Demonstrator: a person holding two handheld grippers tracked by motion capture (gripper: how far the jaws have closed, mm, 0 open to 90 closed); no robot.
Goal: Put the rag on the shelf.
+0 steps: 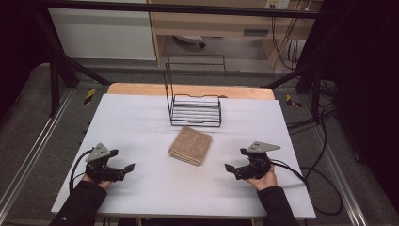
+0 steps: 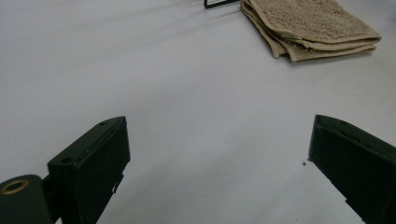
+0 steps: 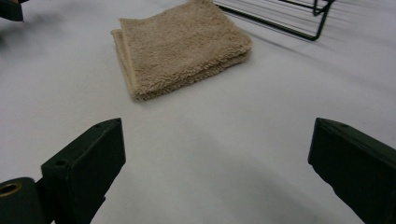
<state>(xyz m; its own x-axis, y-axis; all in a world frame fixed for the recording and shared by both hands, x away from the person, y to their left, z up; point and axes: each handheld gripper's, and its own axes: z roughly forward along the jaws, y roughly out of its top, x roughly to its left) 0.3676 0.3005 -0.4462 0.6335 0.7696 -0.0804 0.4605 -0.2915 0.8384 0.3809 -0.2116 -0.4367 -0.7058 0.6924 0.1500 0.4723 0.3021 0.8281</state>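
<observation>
Surroundings first: white counter [image 1: 141, 127] spanning the middle of the high view, with a bare wooden strip along its far edge; black wire rack [image 1: 195, 109] standing upper centre of that frame, its tall back frame upright at its left side and a low barred shelf below. Rack corner also appears at the top right of the right gripper view [image 3: 299, 18]. Nothing lies between either tongs and the towel; the counter surface between them is bare. Item: folded towel [image 1: 190, 145], tan terry cloth, just below the rack at frame centre, apart from it, lying flat with its edges skewed to the counter's sides. Left gripper view places it upper right [image 2: 308, 25], layered fold edges and a paler hem facing the camera; right gripper view places it upper centre [image 3: 180, 44], nap fluffy, hem strip at its left. Left tongs [image 1: 124, 170], lower left of the high view, jaws wide apart, holding nothing. Right tongs [image 1: 234, 170], lower right, jaws likewise wide apart and empty. Both point inward, well apart from the towel.
</observation>
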